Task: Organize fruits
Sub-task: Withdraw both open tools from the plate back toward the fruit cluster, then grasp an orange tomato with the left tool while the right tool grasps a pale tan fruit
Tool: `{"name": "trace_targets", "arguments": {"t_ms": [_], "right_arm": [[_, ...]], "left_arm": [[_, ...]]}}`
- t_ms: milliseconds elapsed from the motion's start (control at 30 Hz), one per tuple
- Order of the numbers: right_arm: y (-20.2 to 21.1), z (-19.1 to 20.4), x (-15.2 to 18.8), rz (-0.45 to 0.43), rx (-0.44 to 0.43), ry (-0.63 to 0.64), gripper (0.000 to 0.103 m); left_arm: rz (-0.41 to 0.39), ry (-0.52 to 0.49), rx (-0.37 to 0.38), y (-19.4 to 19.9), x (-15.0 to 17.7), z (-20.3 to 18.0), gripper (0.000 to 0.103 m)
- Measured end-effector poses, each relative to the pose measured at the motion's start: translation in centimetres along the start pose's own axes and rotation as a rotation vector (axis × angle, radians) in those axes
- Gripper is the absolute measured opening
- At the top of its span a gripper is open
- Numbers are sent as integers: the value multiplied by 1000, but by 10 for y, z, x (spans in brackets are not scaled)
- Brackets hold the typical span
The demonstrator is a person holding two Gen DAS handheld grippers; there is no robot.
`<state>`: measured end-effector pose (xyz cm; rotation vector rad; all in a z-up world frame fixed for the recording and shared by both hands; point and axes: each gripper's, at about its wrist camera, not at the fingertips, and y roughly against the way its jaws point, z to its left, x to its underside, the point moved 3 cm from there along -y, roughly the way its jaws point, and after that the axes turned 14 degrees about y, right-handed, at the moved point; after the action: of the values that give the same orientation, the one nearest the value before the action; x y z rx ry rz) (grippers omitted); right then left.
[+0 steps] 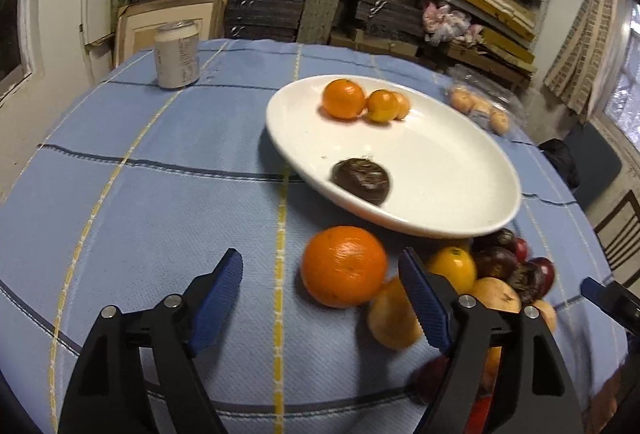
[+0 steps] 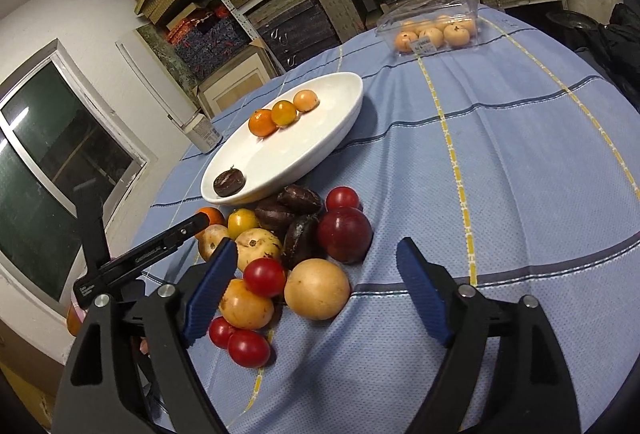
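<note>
From the left wrist, your left tongs [image 1: 320,274] stand apart and hold nothing; the big orange [image 1: 344,266] lies on the blue-clothed surface [image 1: 160,194] at about one o'clock of their gap, nearer the right finger; the white plate [image 1: 440,194] sits beyond at one o'clock, carrying three small orange fruits [image 1: 366,102] at its far side and one dark fruit [image 1: 360,180] at its near rim; a can [image 1: 177,54] stands far off at eleven o'clock.

From the right wrist, your right tongs [image 2: 316,266] are also apart and empty; the fruit pile [image 2: 296,258] lies between them and the plate, a pale round fruit [image 2: 317,289] nearest the gap; a clear box of fruit [image 2: 434,22] rests at one o'clock, well apart.

You seem mid-sort, choosing the next piece; the left tongs likely need shifting right to centre the orange, then closing and carrying it to the plate.
</note>
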<state>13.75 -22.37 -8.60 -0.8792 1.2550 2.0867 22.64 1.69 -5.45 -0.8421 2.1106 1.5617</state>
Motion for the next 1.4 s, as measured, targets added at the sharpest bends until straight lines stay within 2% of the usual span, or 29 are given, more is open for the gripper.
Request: {"name": "trace_targets", "arguments": {"t_ms": [67,133,300,367,467,600,733,800,933,1133,1167,1200,1233,1333,1367,1400], "right_arm": [[-1,-1,1,6,3,-2,81],[-2,-2,1,14,4,-6,81],[-7,-8,3,31,7,-26,81],[-10,-10,5,41,3,-37,82],[-10,-7,5,47,-9,-31,82],[-10,3,5,48,-21,16,81],[-12,8,6,57,-19,37,81],[-13,7,6,59,-15,30,82],[-14,4,6,63,-13,21,82],[-18,7,8,82,-6,39,82],[-19,6,8,84,-5,40,82],[-19,6,8,85,-4,41,82],[-19,6,8,85,-4,41,82],[-19,5,9,86,-7,35,82],[-19,4,9,88,-9,32,82],[-20,4,9,89,-11,30,82]], "left_arm": [[3,9,-18,-4,-2,7,92],[10,19,-20,-4,-3,12,96],[28,12,-92,4,7,28,96],[56,45,-122,7,17,45,96],[16,105,-83,26,19,59,96],[-61,128,-32,44,16,59,96],[-27,117,44,32,9,41,96],[-12,103,55,24,5,31,96],[-9,38,-20,7,3,17,96],[-20,44,-66,-8,-2,22,95],[-12,52,-56,-8,-3,25,94],[4,61,-31,-8,-3,28,88],[13,60,-20,-8,-2,28,76],[32,46,-15,-7,3,30,51],[42,46,-2,-6,5,31,45],[43,48,0,-5,6,31,45]]}}
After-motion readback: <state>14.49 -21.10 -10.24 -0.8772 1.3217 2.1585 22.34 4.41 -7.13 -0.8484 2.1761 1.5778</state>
